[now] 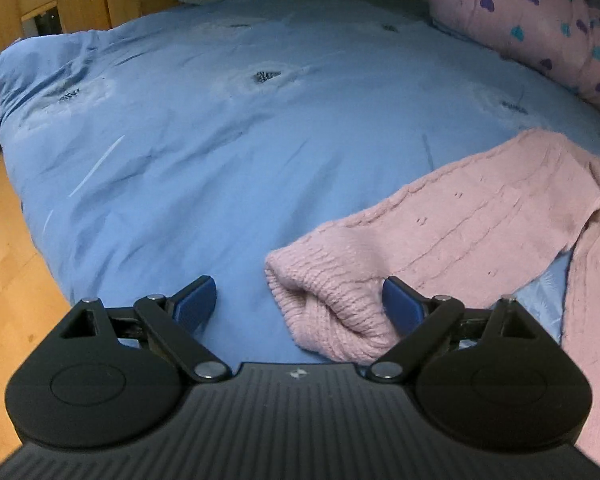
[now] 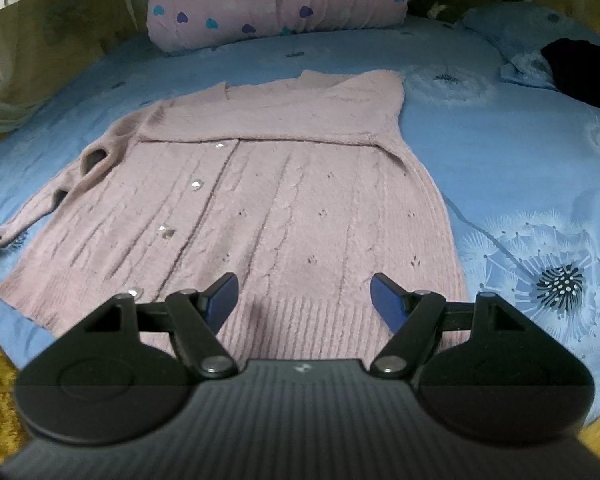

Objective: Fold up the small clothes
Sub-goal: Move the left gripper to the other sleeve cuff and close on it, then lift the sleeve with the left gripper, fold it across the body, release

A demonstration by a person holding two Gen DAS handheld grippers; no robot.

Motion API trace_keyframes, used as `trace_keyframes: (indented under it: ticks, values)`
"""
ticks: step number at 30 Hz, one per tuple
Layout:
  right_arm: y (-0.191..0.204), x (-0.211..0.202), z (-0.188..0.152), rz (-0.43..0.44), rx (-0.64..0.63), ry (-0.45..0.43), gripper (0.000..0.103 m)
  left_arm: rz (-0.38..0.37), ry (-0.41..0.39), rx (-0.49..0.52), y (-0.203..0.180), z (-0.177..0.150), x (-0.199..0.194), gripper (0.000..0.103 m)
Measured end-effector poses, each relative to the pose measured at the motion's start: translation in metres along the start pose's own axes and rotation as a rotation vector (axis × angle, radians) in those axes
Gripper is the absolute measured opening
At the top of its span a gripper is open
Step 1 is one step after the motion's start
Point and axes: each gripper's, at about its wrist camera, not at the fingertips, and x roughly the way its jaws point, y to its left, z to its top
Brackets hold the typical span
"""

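You were mid-fold on the pink cardigan (image 2: pixel 268 208) lying flat on the blue bedsheet (image 1: pixel 220 140): left gripper (image 1: pixel 300 304) jaws spread around the sleeve cuff (image 1: pixel 324 312), right gripper (image 2: pixel 304 296) jaws apart, empty over the hem; next move probably needed the left to pinch that cuff.

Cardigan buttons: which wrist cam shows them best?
Right wrist. The pink cardigan lies front-up there and its shiny buttons run down the placket. The left wrist view shows only a sleeve cuff between the open left gripper fingers, no buttons.
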Motion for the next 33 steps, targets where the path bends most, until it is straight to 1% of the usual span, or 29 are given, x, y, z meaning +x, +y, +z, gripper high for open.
trace_keyframes:
  ticks: [3, 5, 6, 7, 9, 11, 13, 14, 15, 17, 19, 21, 24, 33]
  values:
    - [-0.002, 0.004, -0.003, -0.007, 0.006, 0.011, 0.074, -0.058, -0.01, 0.032, -0.005, -0.001, -0.001, 0.092]
    - [-0.005, 0.006, -0.005, -0.007, 0.013, 0.015, 0.074, -0.066, -0.016, 0.063, -0.01, -0.001, 0.001, 0.09]
    - [-0.005, 0.006, -0.006, -0.008, 0.015, 0.017, 0.074, -0.068, -0.016, 0.071, -0.012, -0.001, 0.002, 0.083]
    - [-0.006, 0.007, -0.006, -0.01, 0.016, 0.019, 0.074, -0.072, -0.013, 0.075, -0.013, 0.0, 0.004, 0.078]
    - [-0.005, 0.005, -0.007, -0.014, 0.012, 0.017, 0.074, -0.073, -0.012, 0.075, -0.015, 0.001, 0.005, 0.063]
    - [-0.005, 0.002, -0.008, -0.018, 0.003, 0.011, 0.074, -0.076, -0.017, 0.075, -0.015, 0.001, 0.005, 0.055]
    - [-0.005, 0.0, -0.008, -0.023, 0.002, 0.003, 0.074, -0.072, -0.03, 0.09, -0.018, 0.001, 0.004, 0.043]
    - [-0.006, 0.0, -0.008, -0.024, 0.004, 0.001, 0.074, -0.077, -0.038, 0.102, -0.02, 0.0, 0.002, 0.034]
    - [-0.006, 0.0, -0.007, -0.023, 0.006, 0.0, 0.074, -0.075, -0.047, 0.115, -0.022, 0.001, 0.0, 0.03]
    - [-0.007, 0.0, -0.007, -0.021, 0.011, 0.0, 0.074, -0.075, -0.066, 0.126, -0.023, 0.004, -0.005, 0.026]
    - [-0.006, 0.0, -0.007, -0.018, 0.01, 0.0, 0.074, -0.088, -0.083, 0.088, -0.019, 0.015, -0.009, 0.025]
    - [-0.006, 0.0, -0.007, -0.021, 0.005, -0.002, 0.074, -0.076, -0.101, 0.061, -0.012, 0.031, -0.013, 0.025]
    - [-0.005, 0.0, -0.006, -0.021, 0.001, -0.006, 0.074, -0.03, -0.146, 0.083, -0.009, 0.06, -0.018, 0.025]
    - [-0.003, 0.002, -0.001, -0.007, -0.012, -0.014, 0.074, 0.061, -0.275, 0.13, -0.017, 0.142, -0.033, 0.025]
